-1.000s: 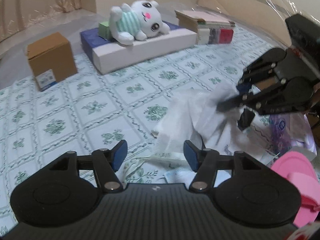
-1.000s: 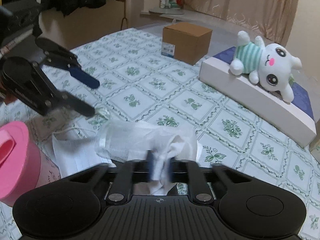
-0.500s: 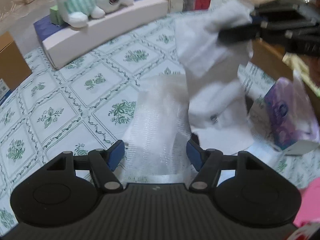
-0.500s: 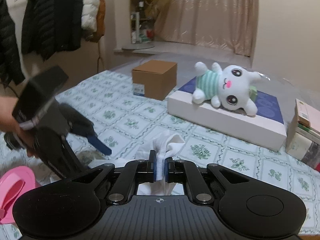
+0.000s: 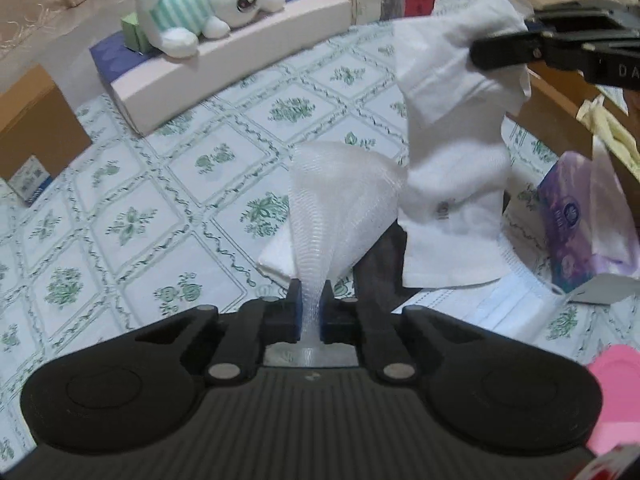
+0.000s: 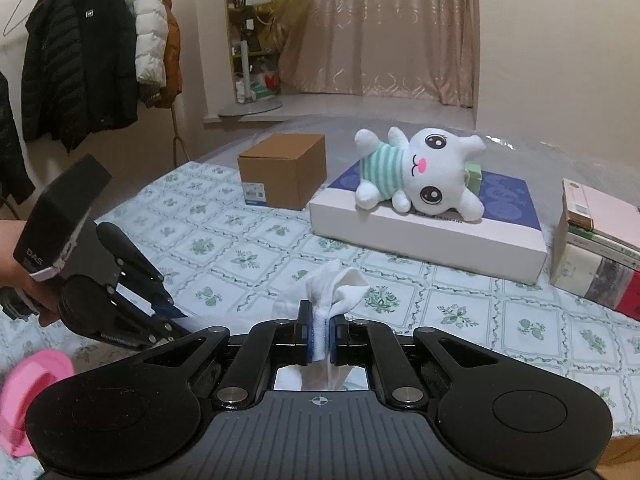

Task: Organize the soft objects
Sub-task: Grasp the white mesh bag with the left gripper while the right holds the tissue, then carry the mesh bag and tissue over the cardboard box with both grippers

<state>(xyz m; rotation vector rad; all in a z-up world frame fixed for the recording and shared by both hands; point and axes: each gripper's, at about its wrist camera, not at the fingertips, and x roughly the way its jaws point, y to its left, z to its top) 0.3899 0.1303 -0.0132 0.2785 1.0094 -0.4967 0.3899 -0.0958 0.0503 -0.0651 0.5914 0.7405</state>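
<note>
We hold two tong-like grippers over a table (image 5: 132, 216) covered in a green floral cloth. Our left gripper (image 5: 311, 312) has just been closing, and its blue pads now pinch a sheer, ribbed white mesh piece (image 5: 340, 196) that fans upward from the jaws. Our right gripper (image 6: 320, 330) is clamped on the cuff of a white sock (image 5: 452, 128), which hangs free above the table, just beside the mesh. Under both lie a pale face mask (image 5: 516, 300) and a dark cloth, with a purple tissue pack (image 5: 568, 220) near the right edge. Farther back, a white plush rabbit (image 6: 416, 172) lies on a flat white box (image 6: 420, 236), with a brown cardboard box (image 6: 284, 172) beside it and a stack of books (image 6: 600, 248) to the right. We judge the step to be separating the two white items so each can be placed on its own. To do it well, we would draw the hands apart slowly and watch whether the mesh clings to the sock. The mesh looks thin and slippery, so we would keep the pinch firm and low, and lift it clear of the mask below before moving sideways.
</note>
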